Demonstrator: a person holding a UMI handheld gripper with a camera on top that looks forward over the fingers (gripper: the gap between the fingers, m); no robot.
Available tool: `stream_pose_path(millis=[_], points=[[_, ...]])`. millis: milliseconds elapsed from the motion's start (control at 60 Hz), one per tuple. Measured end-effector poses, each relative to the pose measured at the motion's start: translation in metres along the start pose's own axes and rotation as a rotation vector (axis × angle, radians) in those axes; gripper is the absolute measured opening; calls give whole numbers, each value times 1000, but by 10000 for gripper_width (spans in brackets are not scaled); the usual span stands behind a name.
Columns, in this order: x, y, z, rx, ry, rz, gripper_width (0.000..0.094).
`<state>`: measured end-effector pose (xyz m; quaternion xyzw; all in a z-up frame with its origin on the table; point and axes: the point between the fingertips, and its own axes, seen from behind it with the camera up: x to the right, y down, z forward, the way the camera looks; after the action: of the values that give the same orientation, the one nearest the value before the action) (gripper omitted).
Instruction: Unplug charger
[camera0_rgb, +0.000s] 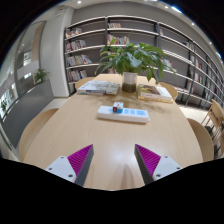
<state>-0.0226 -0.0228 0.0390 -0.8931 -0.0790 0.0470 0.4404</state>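
Gripper view: the two-finger gripper with magenta pads (112, 163) is held released, grasping nothing. A white rectangular power strip (123, 114) carrying a small white charger (118, 106) lies well beyond it on the round wooden table (70, 128). Unplugging is judged not yet started.

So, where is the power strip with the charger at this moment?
In the gripper view, the white power strip lies on the round wooden table, ahead of the open jaws, centred, with the charger plugged in it and the potted plant behind it.
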Motion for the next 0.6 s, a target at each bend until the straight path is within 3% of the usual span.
stream_pose_path(millis=[267,350,417,450,483,500,533,600], points=[[26,-114,117,115,143,94,780],[31,-122,139,132,177,107,675],[35,-112,157,83,187,125,594],[34,-103,160,50,187,131,509],[33,-112,164,83,185,134,339],[34,-112,164,86,193,133,334],[30,-113,165,93,183,123,224],[31,-110,166,93,211,119,204]])
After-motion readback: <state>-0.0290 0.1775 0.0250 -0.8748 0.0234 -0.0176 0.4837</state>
